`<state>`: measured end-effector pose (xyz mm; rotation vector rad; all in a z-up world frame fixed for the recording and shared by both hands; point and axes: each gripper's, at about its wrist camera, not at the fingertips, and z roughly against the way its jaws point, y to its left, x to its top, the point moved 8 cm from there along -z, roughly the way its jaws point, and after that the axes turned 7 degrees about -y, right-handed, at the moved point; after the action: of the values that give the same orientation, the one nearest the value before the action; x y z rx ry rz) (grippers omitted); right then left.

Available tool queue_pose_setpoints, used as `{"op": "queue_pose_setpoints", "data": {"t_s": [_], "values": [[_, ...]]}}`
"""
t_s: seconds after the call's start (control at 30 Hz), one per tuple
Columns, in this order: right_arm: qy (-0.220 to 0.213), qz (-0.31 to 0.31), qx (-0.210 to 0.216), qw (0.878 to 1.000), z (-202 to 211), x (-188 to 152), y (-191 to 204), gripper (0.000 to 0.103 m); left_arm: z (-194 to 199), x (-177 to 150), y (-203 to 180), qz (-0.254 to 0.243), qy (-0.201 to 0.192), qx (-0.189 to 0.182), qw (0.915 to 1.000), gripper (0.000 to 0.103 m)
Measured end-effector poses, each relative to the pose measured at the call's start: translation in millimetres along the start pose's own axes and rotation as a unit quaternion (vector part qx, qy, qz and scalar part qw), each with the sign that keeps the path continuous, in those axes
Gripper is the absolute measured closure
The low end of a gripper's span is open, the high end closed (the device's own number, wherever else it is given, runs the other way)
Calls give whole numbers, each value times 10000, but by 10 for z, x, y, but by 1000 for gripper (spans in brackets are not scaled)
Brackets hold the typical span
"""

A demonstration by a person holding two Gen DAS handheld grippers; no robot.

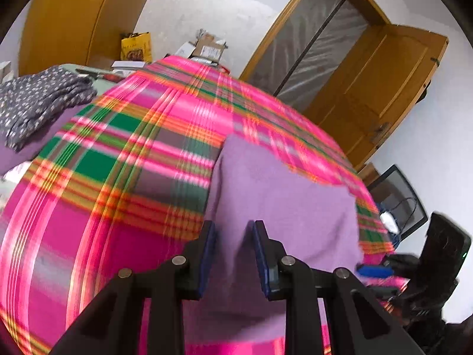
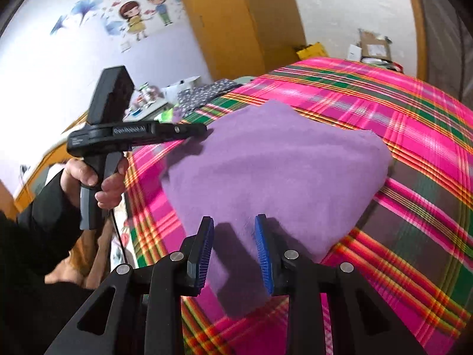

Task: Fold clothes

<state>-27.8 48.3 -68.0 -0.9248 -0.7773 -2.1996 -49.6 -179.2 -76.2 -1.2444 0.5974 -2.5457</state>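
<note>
Fleece, lilac and soft, lies folded into a rough four-sided pad on the plaid bedspread (image 2: 414, 124); this purple garment (image 2: 275, 171) runs its longer side from the near left corner toward the far right, one blunt corner pointing away. The spread is woven in pink, green and orange checks, smooth and flat, with wide bare cloth to the right and far side. The left gripper (image 1: 233, 236) stands with jaws apart over the fleece's left edge, pads not pressing. The right gripper (image 2: 233, 230) also gapes above the near corner, gripping nothing. A dark dotted garment (image 1: 38, 100) sits far left
</note>
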Motion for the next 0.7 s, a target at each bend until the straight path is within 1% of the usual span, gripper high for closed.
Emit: {"op": "queue_pose_setpoints", "data": {"t_s": [0.1,0.2,0.33,0.5,0.6,0.63,0.7], "values": [[107,140,74,9998,35,-75,23,73,69,-103,47,31,27,36,10000,77],[41,145,56,9999,82,-33,52,74,159,-95,22,-7,-62,88,9999,77],[-284,105,211,9993,88,145,134,74,253,-111,-64,-219,-158,180,9995,77],[-443,214,239,9985,-143,423,223,74,293,-121,-91,-261,-200,232,9992,77],[-299,91,258,9992,-371,505,175,74,332,-114,-91,-224,-249,247,9991,77],[-199,49,267,9994,-434,495,153,74,346,-114,-97,-222,-265,249,9991,77],[139,48,313,9994,-536,360,160,74,388,-114,-125,-249,-314,232,9989,77]]}}
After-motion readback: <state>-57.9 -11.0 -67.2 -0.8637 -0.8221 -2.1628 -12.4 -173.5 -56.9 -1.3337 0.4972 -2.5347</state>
